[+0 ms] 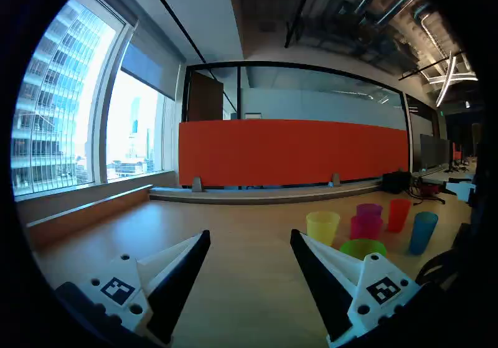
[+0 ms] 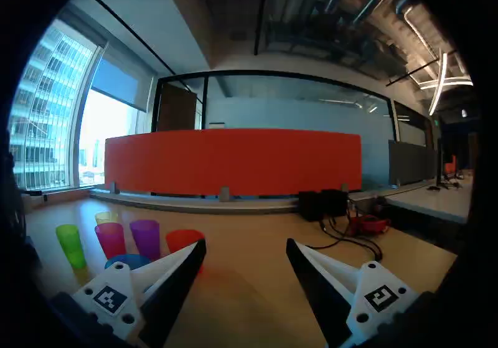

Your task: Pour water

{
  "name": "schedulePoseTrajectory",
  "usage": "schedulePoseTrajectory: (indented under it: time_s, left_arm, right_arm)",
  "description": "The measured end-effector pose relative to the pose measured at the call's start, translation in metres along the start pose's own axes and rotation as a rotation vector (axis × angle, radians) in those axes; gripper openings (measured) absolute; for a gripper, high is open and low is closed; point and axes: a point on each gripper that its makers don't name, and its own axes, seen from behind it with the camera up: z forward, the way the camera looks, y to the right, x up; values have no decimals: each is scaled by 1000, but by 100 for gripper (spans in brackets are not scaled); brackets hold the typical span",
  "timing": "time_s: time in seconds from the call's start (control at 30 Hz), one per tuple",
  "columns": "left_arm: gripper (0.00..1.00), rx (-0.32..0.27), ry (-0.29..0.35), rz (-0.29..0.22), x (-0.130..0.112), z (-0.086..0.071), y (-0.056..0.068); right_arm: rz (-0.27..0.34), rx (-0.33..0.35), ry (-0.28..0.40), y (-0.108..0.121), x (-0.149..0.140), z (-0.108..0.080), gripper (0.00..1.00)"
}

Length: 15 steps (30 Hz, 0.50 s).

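The left tool (image 1: 249,233) is spread wide and grips nothing. The right tool (image 2: 246,242) is likewise spread wide, with nothing held. Both seem to point forward, roughly level.

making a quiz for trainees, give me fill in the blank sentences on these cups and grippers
1. The left hand-held gripper and right hand-held gripper are both ___, holding nothing.
2. The table bears ___ plastic cups.
3. In the left gripper view, the cup nearest the camera is ___.
Missing words: open; six; green.
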Motion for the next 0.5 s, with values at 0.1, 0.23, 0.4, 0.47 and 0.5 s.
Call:
schedulePoseTrajectory:
  time_s: [0.1,0.23,0.4,0.47,0.5]
  left_arm:
    - [96,0,0,0,0,0,0]
    - [96,0,0,0,1,1,0]
    - [96,0,0,0,1,1,0]
    - [96,0,0,0,1,1,0]
    - [96,0,0,0,1,1,0]
  right_arm:
    - [1,0,-2,0,-1,0,100]
    - [1,1,-2,0,-1,0,100]
    - [0,1,-2,-1,0,1,100]
    - [0,1,-2,-1,0,1,100]
    - [0,1,-2,-1,0,1,100]
